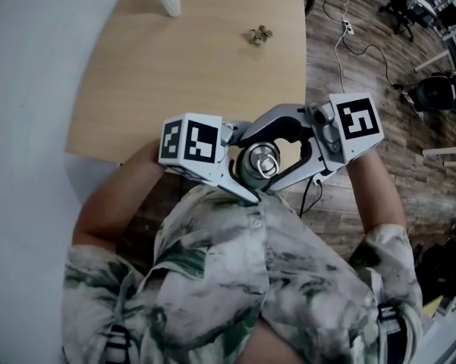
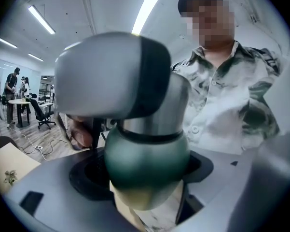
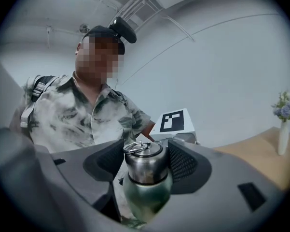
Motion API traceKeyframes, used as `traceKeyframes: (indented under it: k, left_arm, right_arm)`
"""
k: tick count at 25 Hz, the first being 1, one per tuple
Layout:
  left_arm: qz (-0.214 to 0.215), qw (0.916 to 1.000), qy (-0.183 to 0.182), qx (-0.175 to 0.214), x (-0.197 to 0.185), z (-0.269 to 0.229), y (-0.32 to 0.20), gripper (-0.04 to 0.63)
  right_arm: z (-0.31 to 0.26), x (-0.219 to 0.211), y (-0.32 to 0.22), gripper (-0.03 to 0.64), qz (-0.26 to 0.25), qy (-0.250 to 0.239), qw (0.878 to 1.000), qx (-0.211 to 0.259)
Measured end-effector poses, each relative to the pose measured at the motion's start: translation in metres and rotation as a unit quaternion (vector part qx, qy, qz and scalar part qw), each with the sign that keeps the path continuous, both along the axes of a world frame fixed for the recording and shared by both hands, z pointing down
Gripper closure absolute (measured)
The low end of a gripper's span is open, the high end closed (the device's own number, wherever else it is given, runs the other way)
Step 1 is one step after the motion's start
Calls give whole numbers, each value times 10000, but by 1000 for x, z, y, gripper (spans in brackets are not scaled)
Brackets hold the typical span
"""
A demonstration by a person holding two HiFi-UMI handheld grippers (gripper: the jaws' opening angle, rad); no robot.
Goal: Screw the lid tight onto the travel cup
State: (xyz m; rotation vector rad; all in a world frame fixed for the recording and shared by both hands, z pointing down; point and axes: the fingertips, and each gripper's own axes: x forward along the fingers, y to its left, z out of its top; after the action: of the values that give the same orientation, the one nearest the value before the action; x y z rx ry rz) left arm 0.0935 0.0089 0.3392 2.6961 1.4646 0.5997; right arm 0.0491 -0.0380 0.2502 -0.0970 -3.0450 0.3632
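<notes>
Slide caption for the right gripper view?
Right claw clamped on the steel lid of a green travel cup, with the person's patterned shirt behind.

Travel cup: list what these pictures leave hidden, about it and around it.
Travel cup body, head view: hidden beneath its lid and the left gripper.
Lid top, left gripper view: covered by the right gripper's blurred jaw.
Threads, all views: inside the lid, so tightness cannot be told.
Small item on the table, head view: too small to name.
</notes>
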Motion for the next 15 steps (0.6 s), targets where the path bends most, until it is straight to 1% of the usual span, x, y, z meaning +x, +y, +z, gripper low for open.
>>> traceKeyframes:
  k: [2, 4, 11, 15]
  left_arm:
    - [-9, 10000, -28, 21, 2, 2, -2, 206]
    - [-118, 9999, -21, 45, 5, 6, -5, 206]
    - [-599, 9980, -55, 196, 14, 18, -20, 206]
    - [-971, 9947, -115, 332, 19, 24, -32, 206]
  right_arm:
    - [2, 2, -1, 318, 79, 27, 9999, 68]
    - [6, 4, -5, 319, 265, 22, 9996, 116]
    - [18, 9, -19, 322, 1012, 70, 9946, 234]
    - [24, 13, -28, 322, 1471, 170, 9884, 342]
